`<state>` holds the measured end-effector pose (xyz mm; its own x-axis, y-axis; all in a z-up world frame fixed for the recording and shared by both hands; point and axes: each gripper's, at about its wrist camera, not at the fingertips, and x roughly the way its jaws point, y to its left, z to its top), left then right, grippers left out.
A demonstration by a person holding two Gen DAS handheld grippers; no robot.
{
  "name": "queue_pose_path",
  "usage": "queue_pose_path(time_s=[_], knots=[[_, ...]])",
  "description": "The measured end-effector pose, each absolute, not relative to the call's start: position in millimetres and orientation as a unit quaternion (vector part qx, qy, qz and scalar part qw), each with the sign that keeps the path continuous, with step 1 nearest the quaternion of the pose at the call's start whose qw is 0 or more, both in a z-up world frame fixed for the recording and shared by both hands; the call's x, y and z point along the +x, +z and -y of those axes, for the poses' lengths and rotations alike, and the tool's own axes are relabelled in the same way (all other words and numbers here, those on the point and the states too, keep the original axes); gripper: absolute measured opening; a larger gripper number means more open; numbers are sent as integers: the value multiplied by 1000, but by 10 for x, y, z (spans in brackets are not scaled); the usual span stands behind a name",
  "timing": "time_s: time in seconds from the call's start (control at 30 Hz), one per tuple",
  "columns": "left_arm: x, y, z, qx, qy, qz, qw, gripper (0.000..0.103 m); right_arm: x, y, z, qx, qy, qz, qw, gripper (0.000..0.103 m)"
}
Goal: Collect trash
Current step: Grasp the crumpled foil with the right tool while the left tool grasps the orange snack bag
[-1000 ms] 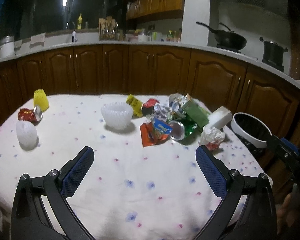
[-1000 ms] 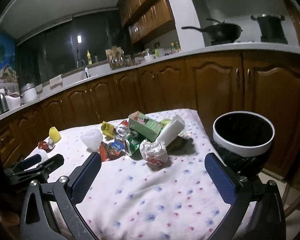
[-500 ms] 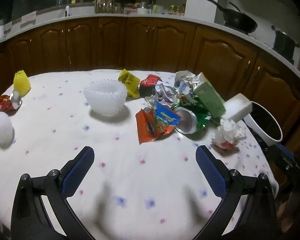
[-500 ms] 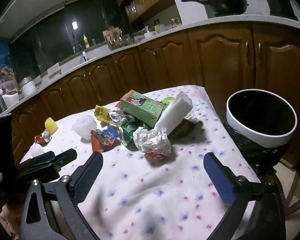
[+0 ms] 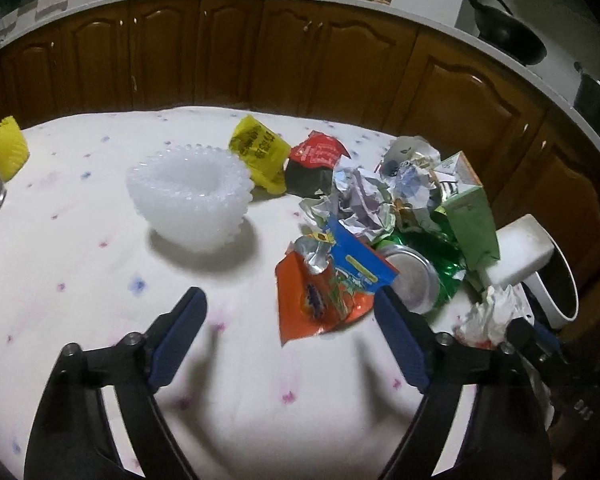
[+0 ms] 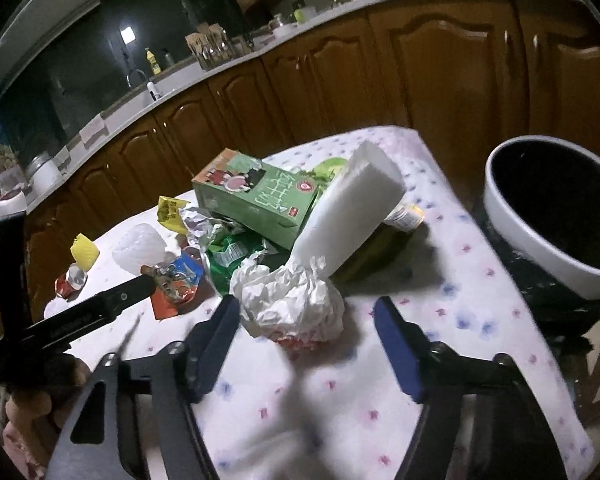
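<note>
An orange and blue snack wrapper (image 5: 324, 292) lies on the flowered tablecloth (image 5: 228, 400), just ahead of my left gripper (image 5: 290, 316). Its jaws are closing, and the pads are clear of the wrapper. In the right wrist view a crumpled white paper ball (image 6: 292, 304) sits between the fingertips of my right gripper (image 6: 306, 306). Those jaws are also closing, with a gap left on the right side. Behind lies a trash pile: a green carton (image 6: 256, 196), a white foam block (image 6: 352, 216), a crushed can (image 5: 412, 276).
A white-rimmed bin with a black liner (image 6: 540, 240) stands off the table's right edge. A white foam net cup (image 5: 192, 200), a yellow packet (image 5: 260, 152) and a yellow foam piece (image 5: 8, 148) lie to the left. Brown cabinets run behind.
Both grippers have come forward and down toward the trash pile and tipped downward. The jaws of both have narrowed. The paper ball now lies between the right fingertips.
</note>
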<state>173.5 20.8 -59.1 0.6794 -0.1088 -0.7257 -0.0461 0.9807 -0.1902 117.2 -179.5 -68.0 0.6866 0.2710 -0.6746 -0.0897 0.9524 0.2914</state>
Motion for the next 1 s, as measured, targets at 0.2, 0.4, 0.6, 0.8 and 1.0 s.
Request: queue_pose_path(time_s=[0.2, 0.4, 0.6, 0.8, 1.0], knots=[[1842, -710, -161, -107, -52, -424, 898, 20, 1196, -737, 1779, 130, 128, -395, 900, 40], [1629, -616, -128, -98, -67, -410, 904, 9, 1039, -662, 1816, 137, 150, -389, 898, 35], [1369, -449, -10, -91, -91, -395, 910, 8, 848, -520, 1989, 146, 140, -372, 906, 35], [1209, -219, 368, -77, -145, -375, 912, 8, 724, -371, 2268, 155, 112, -351, 916, 35], [1203, -80, 831, -57, -200, -370, 905, 8, 647, -274, 2627, 165, 76, -336, 924, 35]])
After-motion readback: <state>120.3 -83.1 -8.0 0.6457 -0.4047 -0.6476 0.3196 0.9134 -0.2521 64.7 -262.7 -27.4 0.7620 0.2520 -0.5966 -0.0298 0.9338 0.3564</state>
